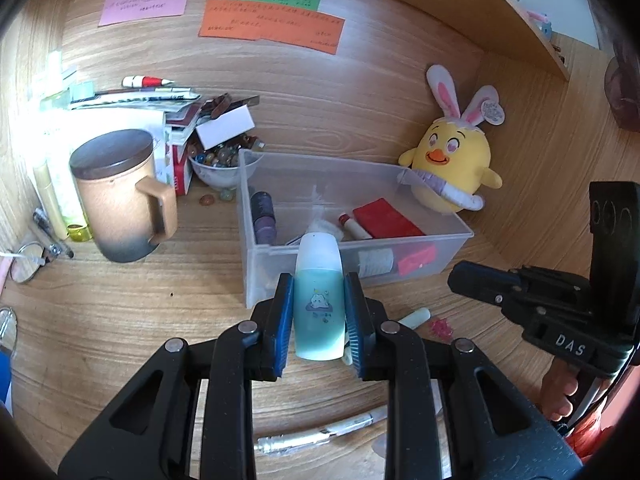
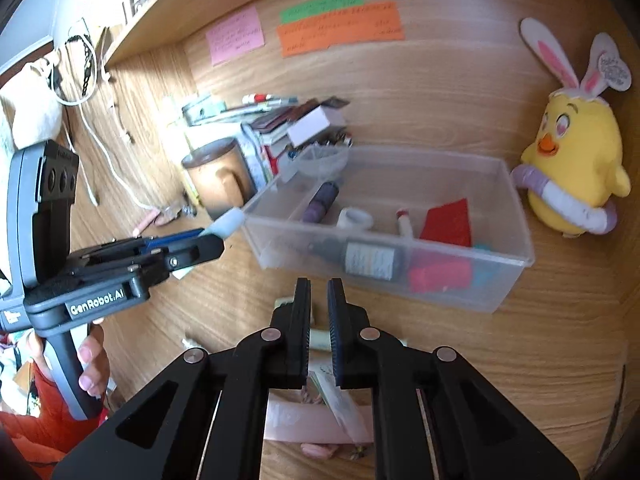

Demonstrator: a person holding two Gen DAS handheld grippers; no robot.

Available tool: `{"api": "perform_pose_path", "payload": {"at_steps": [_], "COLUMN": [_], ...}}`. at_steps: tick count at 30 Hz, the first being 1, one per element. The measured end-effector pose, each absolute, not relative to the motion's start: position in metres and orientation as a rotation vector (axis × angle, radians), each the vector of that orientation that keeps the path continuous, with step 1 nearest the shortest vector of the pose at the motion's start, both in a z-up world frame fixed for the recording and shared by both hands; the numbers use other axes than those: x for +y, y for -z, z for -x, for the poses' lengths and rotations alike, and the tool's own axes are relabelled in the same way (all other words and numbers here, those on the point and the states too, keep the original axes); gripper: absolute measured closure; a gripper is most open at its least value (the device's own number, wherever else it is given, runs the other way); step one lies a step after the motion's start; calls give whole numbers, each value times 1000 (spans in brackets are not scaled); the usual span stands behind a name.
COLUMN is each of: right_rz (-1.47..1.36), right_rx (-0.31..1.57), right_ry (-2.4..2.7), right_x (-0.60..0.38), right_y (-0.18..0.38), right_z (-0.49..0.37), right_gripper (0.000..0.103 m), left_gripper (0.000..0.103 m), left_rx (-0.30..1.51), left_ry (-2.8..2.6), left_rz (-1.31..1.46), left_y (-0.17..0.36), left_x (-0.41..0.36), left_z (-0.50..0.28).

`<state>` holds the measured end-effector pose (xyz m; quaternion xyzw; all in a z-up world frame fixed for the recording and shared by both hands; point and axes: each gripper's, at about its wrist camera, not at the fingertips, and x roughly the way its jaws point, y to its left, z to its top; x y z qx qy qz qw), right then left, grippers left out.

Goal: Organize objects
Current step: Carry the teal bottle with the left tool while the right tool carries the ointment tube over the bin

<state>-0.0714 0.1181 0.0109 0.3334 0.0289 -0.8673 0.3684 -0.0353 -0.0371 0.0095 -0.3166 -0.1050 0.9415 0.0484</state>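
Observation:
My left gripper (image 1: 318, 294) is shut on a small blue bottle (image 1: 319, 308) with a white cap, held above the desk just in front of the clear plastic bin (image 1: 440, 246). In the right wrist view the bottle's cap (image 2: 228, 222) sticks out of the left gripper (image 2: 192, 246) near the bin's left corner (image 2: 256, 216). The bin holds a purple tube (image 1: 263, 216), a red box (image 1: 386, 218), a small red-capped stick (image 1: 354, 226) and a white roll (image 2: 354, 218). My right gripper (image 2: 319, 294) is nearly shut and empty, in front of the bin.
A lidded brown mug (image 1: 120, 196), a bowl of beads (image 1: 218, 164) and stacked books (image 1: 160, 104) stand left of the bin. A yellow plush chick (image 1: 454, 160) sits at its right. Pens (image 1: 320, 432), a pale tube (image 1: 416, 316) and pink packets (image 2: 316, 420) lie on the near desk.

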Motion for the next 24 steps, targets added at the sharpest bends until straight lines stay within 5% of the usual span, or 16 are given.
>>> {"api": "perform_pose_path", "payload": {"at_steps": [7, 11, 24], "right_rz": [-909, -959, -1074], "right_rx": [139, 240, 462], "right_ry": [2181, 2187, 2032], "right_x": [123, 128, 119], "right_y": [-3, 19, 61], "right_z": [79, 77, 81], "right_gripper": [93, 77, 76], "left_gripper": [79, 79, 79], "left_rx": [-310, -309, -325], "left_ry": [-2863, -2864, -2834], "left_rz": [963, 973, 1066], "left_y": [-13, -15, -11], "left_x": [-35, -38, -41], "left_z": [43, 54, 100]}}
